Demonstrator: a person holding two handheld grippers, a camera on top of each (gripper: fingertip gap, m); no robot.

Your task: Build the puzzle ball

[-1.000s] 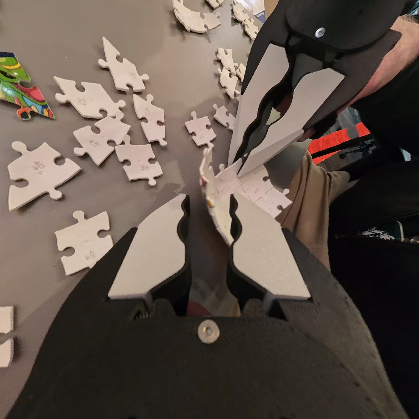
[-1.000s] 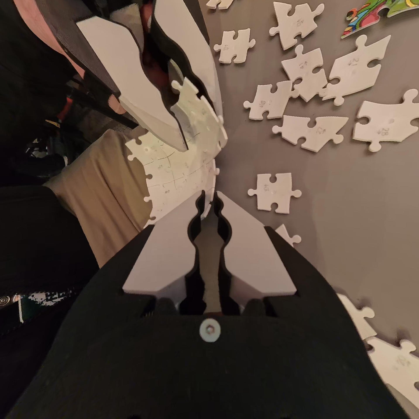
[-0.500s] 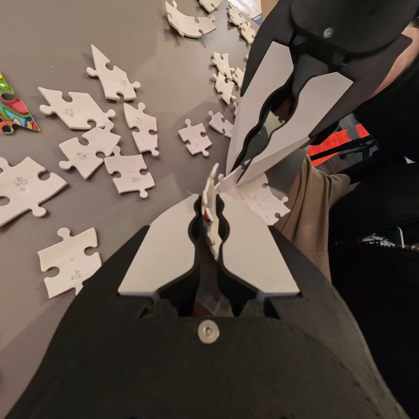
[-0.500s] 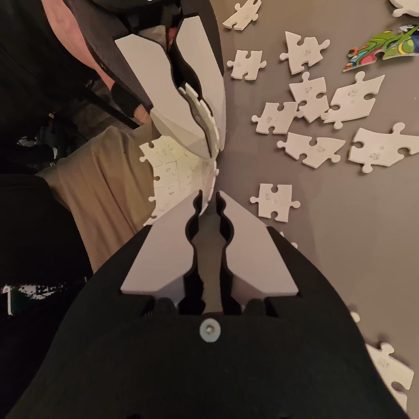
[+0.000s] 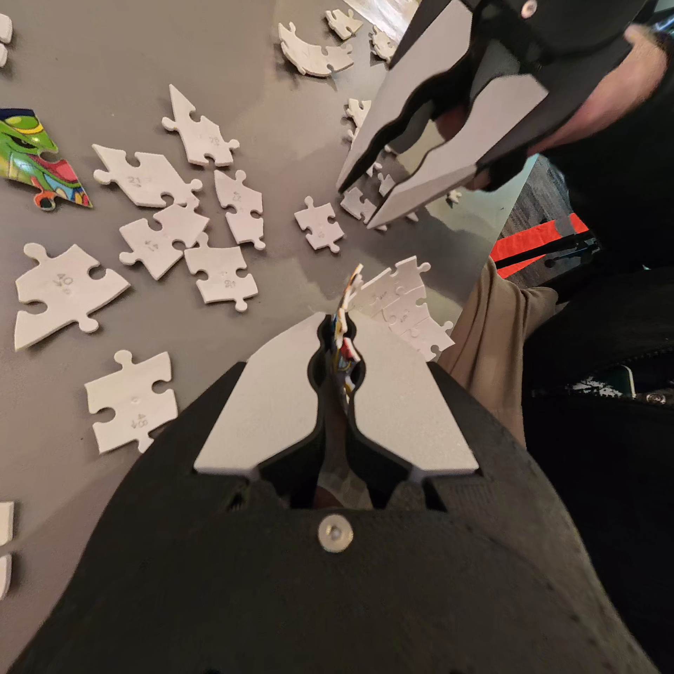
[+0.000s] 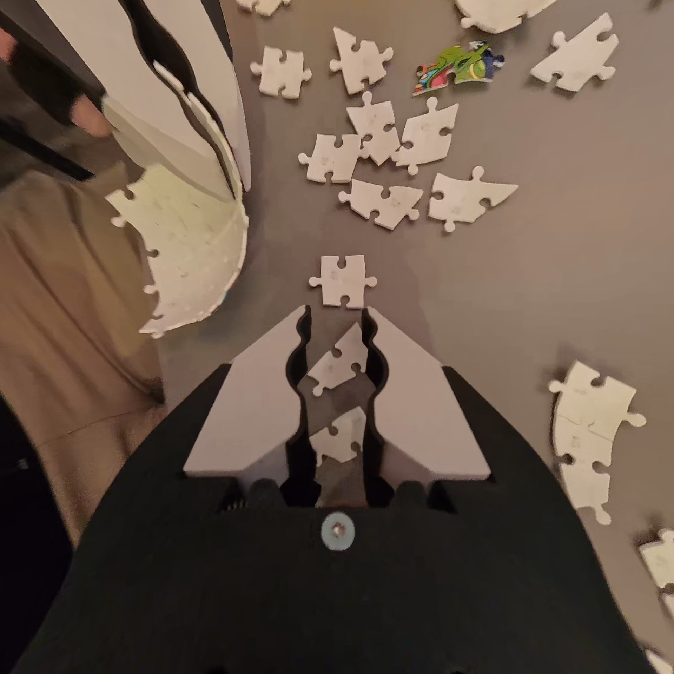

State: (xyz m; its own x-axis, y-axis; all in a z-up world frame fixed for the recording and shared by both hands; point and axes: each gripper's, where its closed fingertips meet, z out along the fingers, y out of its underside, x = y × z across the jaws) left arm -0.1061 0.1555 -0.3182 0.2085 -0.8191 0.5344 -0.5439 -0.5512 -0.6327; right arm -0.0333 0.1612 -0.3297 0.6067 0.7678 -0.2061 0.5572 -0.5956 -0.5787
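Left gripper (image 5: 341, 321) was clenched on the edge of the curved puzzle ball section (image 5: 405, 306), which stuck out just beyond its tips, over the grey table (image 5: 255, 91). Right gripper (image 6: 337, 310) was spread, holding nothing, loose white pieces (image 6: 337, 359) under its gap. One more piece (image 6: 343, 281) lay just ahead; a colourful piece (image 6: 456, 67) farther out.
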